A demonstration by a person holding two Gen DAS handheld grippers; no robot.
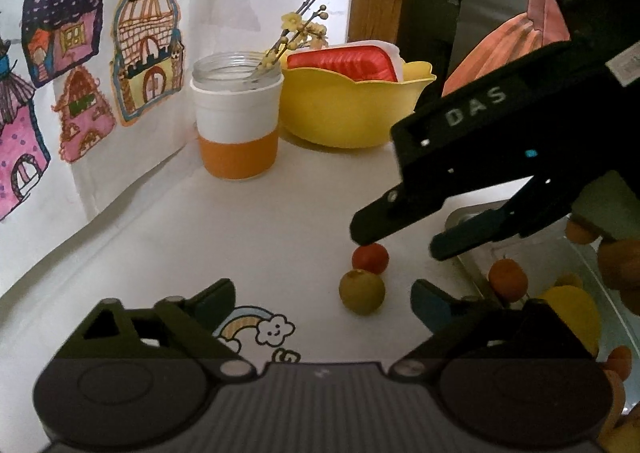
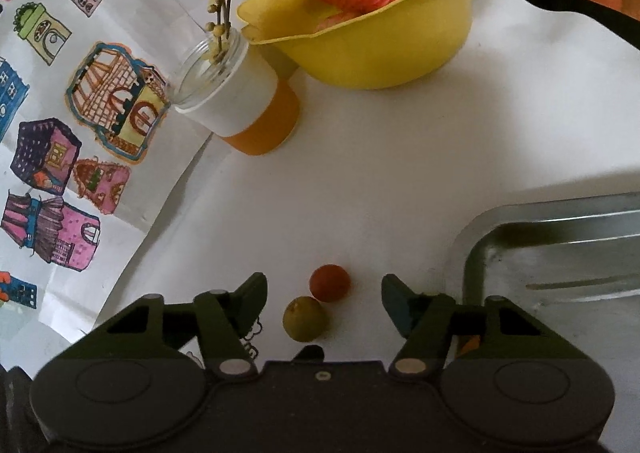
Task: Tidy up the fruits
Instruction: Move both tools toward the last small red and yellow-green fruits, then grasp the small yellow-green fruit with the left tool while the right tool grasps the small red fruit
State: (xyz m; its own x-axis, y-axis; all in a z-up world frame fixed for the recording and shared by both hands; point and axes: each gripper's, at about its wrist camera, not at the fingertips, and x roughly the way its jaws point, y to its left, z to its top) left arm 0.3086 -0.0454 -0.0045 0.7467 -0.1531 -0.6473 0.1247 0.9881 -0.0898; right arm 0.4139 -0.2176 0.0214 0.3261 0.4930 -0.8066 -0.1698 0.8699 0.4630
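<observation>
A small red fruit (image 1: pixel 370 257) and a yellow-green fruit (image 1: pixel 362 290) lie touching on the white table; they also show in the right wrist view, the red fruit (image 2: pixel 329 282) and the yellow-green fruit (image 2: pixel 305 318). My right gripper (image 1: pixel 396 243) hangs open just above them, its jaws on either side of the pair (image 2: pixel 324 299). My left gripper (image 1: pixel 324 303) is open and empty, low over the table to the left of the fruits. A metal tray (image 1: pixel 470 259) to the right holds several orange and yellow fruits (image 1: pixel 507 278).
A yellow bowl (image 1: pixel 348 109) with a red-and-white box (image 1: pixel 348 62) stands at the back. A glass jar with an orange base (image 1: pixel 236 125) holds a flower twig. A drawing sheet (image 1: pixel 80 73) hangs at the left. The tray rim (image 2: pixel 520 221) lies right of the fruits.
</observation>
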